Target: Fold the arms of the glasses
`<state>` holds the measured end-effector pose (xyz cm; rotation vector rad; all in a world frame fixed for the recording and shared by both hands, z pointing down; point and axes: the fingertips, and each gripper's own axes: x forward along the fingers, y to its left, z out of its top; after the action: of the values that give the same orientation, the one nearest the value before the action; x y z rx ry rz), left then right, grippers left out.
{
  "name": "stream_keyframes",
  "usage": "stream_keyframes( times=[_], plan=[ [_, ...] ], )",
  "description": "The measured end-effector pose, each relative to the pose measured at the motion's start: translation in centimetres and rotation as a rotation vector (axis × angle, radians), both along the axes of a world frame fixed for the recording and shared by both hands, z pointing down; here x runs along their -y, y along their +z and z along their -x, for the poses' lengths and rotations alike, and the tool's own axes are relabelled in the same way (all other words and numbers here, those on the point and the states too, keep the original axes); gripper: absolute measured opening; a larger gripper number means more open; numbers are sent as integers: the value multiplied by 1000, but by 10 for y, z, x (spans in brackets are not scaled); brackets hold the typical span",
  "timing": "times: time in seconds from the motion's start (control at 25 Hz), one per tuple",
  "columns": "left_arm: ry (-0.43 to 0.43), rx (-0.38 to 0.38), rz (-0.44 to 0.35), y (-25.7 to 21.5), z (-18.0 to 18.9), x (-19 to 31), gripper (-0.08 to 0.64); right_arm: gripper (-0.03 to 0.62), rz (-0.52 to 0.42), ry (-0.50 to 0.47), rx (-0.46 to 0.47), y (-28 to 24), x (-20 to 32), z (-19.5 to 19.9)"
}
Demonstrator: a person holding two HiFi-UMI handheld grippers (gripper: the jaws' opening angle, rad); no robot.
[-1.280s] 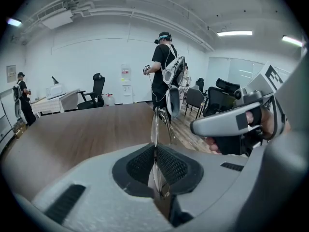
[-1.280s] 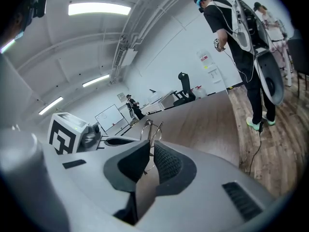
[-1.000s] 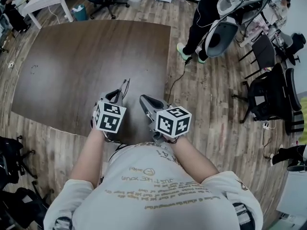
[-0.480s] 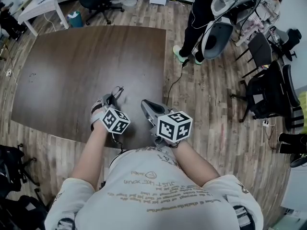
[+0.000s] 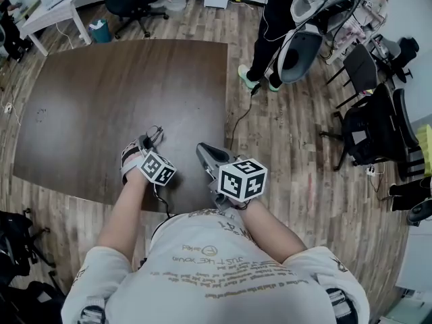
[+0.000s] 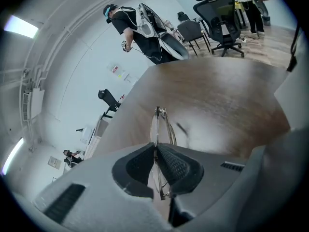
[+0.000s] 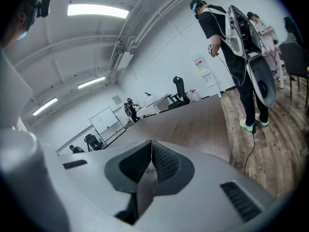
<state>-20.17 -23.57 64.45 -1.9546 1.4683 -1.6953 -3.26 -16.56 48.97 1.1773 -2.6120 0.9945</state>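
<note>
The left hand-held gripper (image 6: 155, 148) pinches the thin wire glasses (image 6: 163, 124) edge-on between its pads, at the centre of its own view, over the brown table (image 5: 101, 93). In the head view, the right hand-held gripper (image 5: 206, 152) sits just right of it at lower centre, jaws pressed together on nothing.

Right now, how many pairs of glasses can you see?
1. The glasses are clamped in the left hand-held gripper, over the near side of the brown table. The right hand-held gripper is shut and empty.
</note>
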Motion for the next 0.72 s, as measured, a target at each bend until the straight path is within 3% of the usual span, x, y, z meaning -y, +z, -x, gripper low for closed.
stream_keyframes(
  times=[0.32,0.72],
  plan=[
    [-29,41,35,22,19,-2,34,20,13,3,-14,3,4,6],
    [-11,13,85,36,15,-8,35,19,29,0,-25,10,7,9]
  ],
)
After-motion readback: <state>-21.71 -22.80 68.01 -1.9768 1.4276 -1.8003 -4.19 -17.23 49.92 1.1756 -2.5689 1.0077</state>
